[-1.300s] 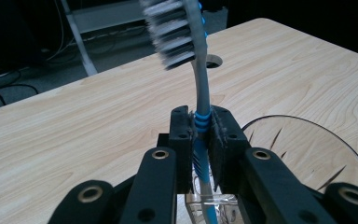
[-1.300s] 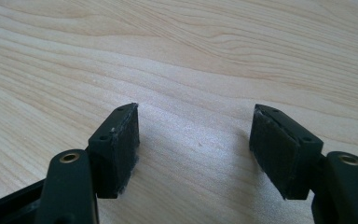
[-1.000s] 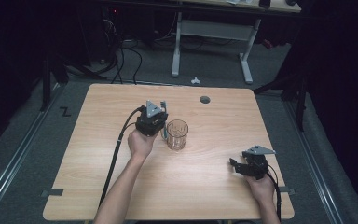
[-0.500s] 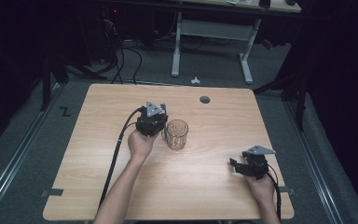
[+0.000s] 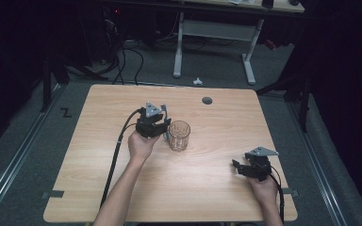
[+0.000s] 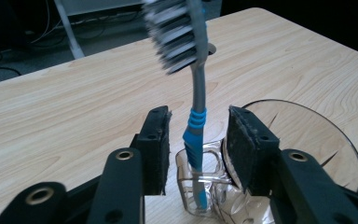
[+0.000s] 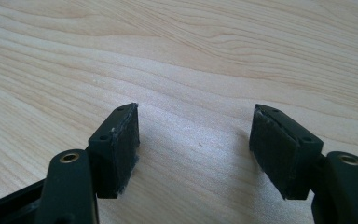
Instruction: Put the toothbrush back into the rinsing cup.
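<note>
From above, my left gripper (image 5: 166,128) sits just left of a glass cup (image 5: 179,135) mid-surface (image 5: 99,188); my right gripper (image 5: 239,166) rests near the right edge. Dark room, cables (image 5: 122,56) and desk legs (image 5: 177,47) beyond.

Left gripper view: a toothbrush (image 6: 196,116) stands in the cup's handle (image 6: 200,186) between my parted jaws, untouched.

Right gripper view: jaws wide over bare wood (image 7: 191,56).
</note>
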Demonstrator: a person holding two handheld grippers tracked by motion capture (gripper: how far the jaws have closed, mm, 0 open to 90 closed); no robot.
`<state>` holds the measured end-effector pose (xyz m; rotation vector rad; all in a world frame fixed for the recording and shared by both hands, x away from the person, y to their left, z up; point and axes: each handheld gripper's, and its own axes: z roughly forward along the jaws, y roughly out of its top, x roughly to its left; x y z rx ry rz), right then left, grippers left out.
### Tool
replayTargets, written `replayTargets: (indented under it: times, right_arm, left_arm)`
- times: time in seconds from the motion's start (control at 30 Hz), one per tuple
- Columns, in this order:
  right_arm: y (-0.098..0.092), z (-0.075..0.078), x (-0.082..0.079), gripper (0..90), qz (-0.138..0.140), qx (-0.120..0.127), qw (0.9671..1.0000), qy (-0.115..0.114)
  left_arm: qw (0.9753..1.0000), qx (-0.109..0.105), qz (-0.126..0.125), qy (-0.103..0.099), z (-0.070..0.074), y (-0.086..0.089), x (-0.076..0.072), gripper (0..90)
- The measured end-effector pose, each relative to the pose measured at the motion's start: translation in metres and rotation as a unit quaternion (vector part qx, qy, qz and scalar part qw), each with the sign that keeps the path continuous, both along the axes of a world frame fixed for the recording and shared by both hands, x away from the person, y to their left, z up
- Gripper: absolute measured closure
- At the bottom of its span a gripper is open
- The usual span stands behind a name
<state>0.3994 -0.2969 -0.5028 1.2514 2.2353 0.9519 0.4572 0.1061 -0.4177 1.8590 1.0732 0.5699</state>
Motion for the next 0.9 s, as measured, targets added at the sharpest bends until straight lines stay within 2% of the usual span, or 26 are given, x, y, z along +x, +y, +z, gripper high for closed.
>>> replayTargets:
  times: [0.27,0.9]
  right_arm:
    - [0.000,0.000,0.000,33.6,0.000,0.000,1.0000,0.000]
    - [0.000,0.000,0.000,33.6,0.001,-0.001,1.0000,-0.001]
  left_arm:
    - [1.0000,0.007,0.001,0.001,0.004,0.004,-0.005,52.8]
    - [0.9999,-0.001,0.010,0.007,0.005,0.020,-0.019,50.8]
